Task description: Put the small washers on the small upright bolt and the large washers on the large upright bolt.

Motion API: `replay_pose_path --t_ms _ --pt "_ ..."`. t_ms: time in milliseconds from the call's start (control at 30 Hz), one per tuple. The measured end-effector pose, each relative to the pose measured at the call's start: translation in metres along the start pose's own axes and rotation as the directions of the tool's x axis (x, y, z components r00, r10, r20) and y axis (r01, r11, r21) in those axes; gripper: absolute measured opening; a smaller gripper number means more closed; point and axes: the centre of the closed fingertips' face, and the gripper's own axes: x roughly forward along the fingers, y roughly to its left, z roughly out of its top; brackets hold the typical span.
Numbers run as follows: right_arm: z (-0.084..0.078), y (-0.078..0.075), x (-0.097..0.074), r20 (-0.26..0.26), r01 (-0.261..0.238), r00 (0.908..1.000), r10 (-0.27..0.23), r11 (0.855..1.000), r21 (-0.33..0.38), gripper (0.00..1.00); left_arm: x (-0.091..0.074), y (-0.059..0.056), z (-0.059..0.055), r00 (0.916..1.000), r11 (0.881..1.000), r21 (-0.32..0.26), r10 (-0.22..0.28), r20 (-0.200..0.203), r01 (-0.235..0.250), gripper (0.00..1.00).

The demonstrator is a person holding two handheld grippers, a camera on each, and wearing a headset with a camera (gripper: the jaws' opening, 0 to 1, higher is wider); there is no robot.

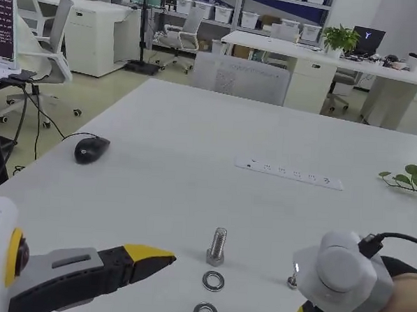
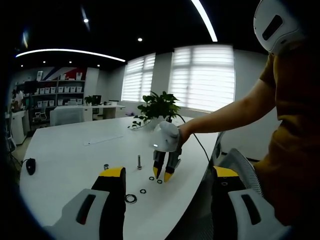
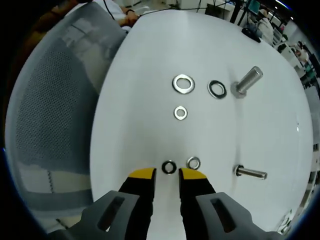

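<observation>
Left tool and right tool gape empty; two large washers, three small washers, two bolts.

Holds left gripper near level, jaws spread wide. Points right gripper steeply downward, jaws parted by a narrow gap, forearm stretched out behind it.

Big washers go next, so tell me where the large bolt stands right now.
In the head view the large bolt stands upright on the white table, low centre, just beyond a large washer and right of the left gripper.
</observation>
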Motion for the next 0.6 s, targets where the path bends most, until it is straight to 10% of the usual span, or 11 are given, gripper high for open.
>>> replay_pose_path --t_ms 600 --pt "0.0007 0.0013 0.0040 0.014 0.014 0.9998 -0.014 1.000 -0.009 0.17 0.0041 -0.0006 -0.0003 1.0000 1.000 -0.006 -0.007 0.007 0.007 0.69"
